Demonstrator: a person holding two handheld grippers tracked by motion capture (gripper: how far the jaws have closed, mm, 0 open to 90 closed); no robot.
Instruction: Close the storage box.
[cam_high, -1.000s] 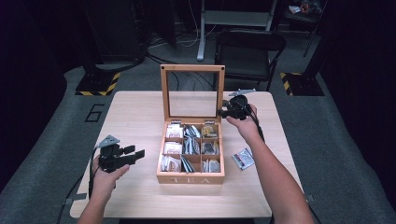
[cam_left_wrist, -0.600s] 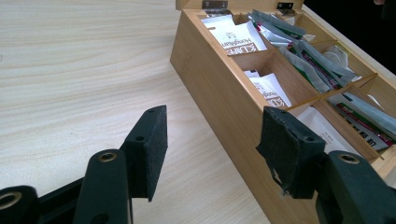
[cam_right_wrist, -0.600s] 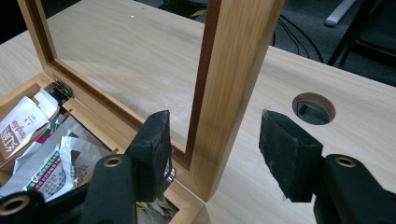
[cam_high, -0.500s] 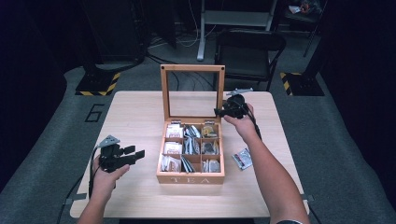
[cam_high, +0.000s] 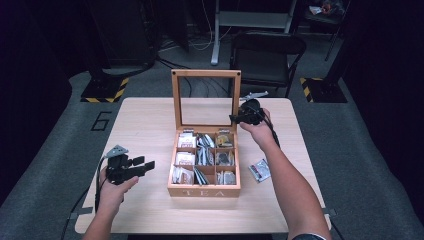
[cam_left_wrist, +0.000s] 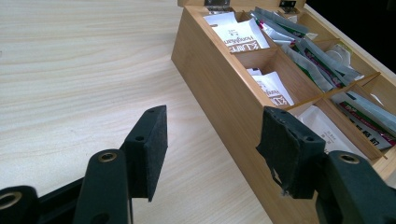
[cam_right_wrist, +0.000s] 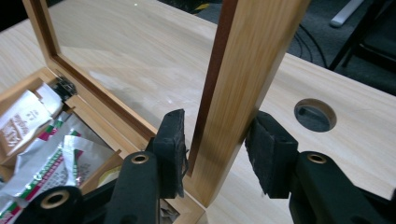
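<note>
Right hand-held gripper: I have it at the right post of the lid, one pad on each side of the wood. The jaws have just been closing. In the right gripper view the right pad sits against the post; the left pad is at the inner edge, and I cannot tell if it presses yet.
Lid: upright, a wooden frame with a clear pane, hinged at the box's far edge.
Box: wooden, open, near the middle of the surface, a little toward the near edge. Compartments hold tea bags.
Left hand-held gripper: jaws moderately wide with nothing between them, held above the surface's near-left part, pointing toward the box's left wall, not touching it.
Sachet: lies flat on the surface just right of the box, by my right forearm.
Hole: round cable opening in the surface, beyond the right post.
</note>
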